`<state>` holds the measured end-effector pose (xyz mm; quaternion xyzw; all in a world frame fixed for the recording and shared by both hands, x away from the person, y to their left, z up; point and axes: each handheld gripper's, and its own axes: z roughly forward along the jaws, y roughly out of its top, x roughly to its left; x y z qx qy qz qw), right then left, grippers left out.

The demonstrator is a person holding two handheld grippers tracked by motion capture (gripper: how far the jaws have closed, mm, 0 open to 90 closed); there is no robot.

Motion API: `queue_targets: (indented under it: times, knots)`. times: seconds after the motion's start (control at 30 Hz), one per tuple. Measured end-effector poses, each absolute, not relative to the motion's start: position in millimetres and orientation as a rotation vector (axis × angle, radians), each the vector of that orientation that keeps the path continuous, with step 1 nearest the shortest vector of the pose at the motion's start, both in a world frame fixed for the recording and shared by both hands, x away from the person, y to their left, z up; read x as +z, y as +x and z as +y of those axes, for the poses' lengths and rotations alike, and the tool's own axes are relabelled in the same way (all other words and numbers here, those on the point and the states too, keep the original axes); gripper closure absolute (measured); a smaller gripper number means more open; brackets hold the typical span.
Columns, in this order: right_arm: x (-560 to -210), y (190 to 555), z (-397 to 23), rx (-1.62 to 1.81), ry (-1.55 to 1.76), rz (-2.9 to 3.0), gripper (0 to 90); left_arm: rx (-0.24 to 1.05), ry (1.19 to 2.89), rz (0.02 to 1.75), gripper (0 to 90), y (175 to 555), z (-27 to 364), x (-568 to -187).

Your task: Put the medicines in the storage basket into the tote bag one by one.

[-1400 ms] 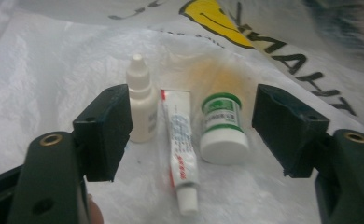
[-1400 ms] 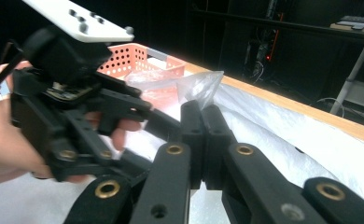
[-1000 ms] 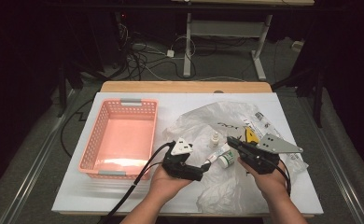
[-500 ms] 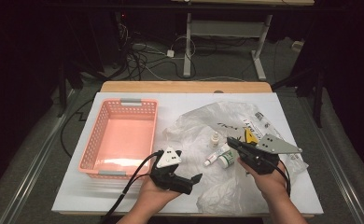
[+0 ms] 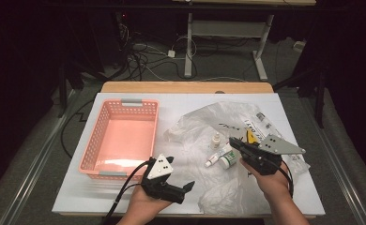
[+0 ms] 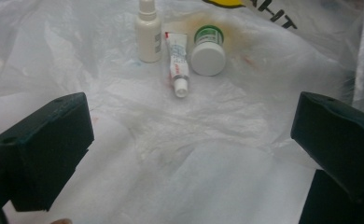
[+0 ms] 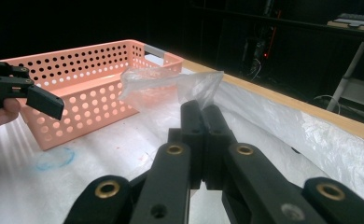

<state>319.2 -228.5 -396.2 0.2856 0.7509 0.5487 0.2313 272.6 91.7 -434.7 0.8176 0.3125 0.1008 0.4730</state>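
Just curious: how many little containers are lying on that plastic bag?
3, close together mid-bag: a white dropper bottle, a small tube beside it, and a green-rimmed round jar next to the tube. Folds of the plastic bag may hide more.

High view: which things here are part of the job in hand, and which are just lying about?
In the job:
- plastic bag, pinched at an edge by the shut right gripper
- dropper bottle, tube and jar lying on the bag
- left gripper, jaws just opened wide, nothing between them
- probably the pink basket

Lying about:
- cables on the floor
- desk frame
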Motion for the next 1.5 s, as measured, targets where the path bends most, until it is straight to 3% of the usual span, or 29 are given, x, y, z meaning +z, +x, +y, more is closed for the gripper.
queue_targets:
  times: [0.5, 0.77, 0.9, 1.07, 1.17, 1.3, 1.37, 1.43, 1.5]
  knots:
    - [-401.5, 314.7, -229.3, 1.458, 0.848, 2.103, 89.1, 0.255, 1.942, 0.762, 0.0, 281.5, 102.3, -416.0]
    - [-379.0, 288.5, -224.1, 1.49, 0.784, 2.115, 66.3, 0.273, 1.928, 0.793, 0.0, 285.9, 108.6, -415.9]
    - [-383.6, 266.5, -217.8, 1.503, 0.796, 2.135, 54.9, 0.268, 1.922, 0.805, 0.0, 286.9, 111.0, -418.2]
    - [-400.1, 247.1, -210.6, 1.435, 0.842, 2.179, 25.8, 0.273, 1.925, 0.813, 0.0, 287.8, 111.7, -420.4]
    - [-417.3, 246.6, -204.4, 1.383, 0.897, 2.236, 14.2, 0.273, 1.925, 0.816, 0.0, 288.1, 110.8, -421.3]
    - [-442.9, 264.0, -193.0, 1.269, 0.932, 2.323, 15.0, 0.264, 1.933, 0.802, 0.1, 285.9, 105.4, -423.2]
    - [-450.0, 272.1, -187.5, 1.191, 0.935, 2.314, 20.5, 0.254, 1.944, 0.782, 0.3, 282.8, 99.4, -425.6]
    - [-452.7, 277.7, -184.5, 1.106, 0.923, 2.298, 36.6, 0.242, 1.964, 0.762, 1.2, 280.2, 91.8, -429.9]
    - [-454.2, 281.5, -183.5, 1.033, 0.906, 2.281, 59.1, 0.22, 1.987, 0.749, 1.7, 278.5, 84.2, -435.7]
